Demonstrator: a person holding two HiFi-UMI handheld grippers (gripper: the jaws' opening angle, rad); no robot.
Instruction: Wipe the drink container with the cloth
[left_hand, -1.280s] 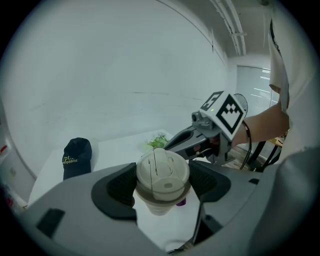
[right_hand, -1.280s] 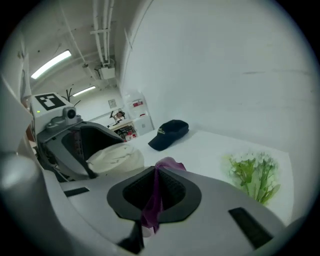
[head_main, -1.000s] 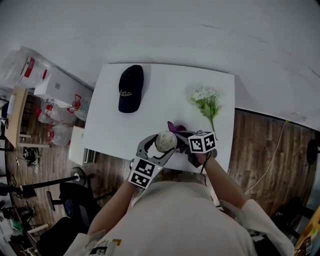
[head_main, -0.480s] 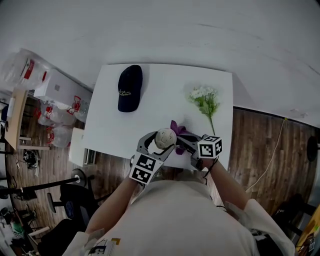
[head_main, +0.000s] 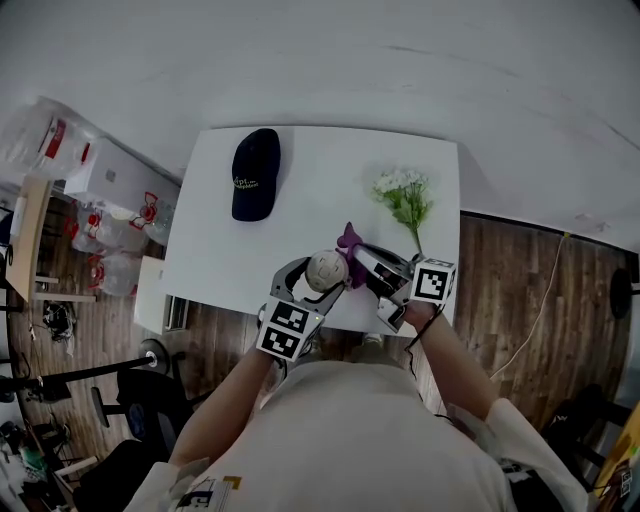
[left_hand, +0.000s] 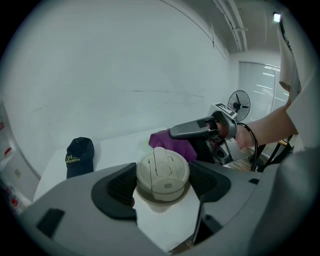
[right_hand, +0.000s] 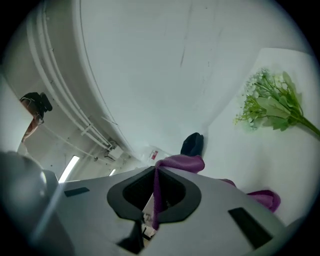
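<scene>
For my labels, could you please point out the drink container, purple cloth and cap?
drink container (left_hand: 163, 172): left gripper view, its lid
purple cloth (right_hand: 182, 162): right gripper view, top fold
cap (head_main: 255, 175): head view, crown

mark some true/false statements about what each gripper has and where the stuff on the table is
1. The left gripper is shut on the drink container. True.
2. The right gripper is empty. False: it is shut on the purple cloth, which hangs out past its fingers.
3. The cap lies right beside the flowers. False: the cap lies toward the left of the table in the head view, and the flowers lie toward the right, well apart.
4. The drink container has its lid on. True.
</scene>
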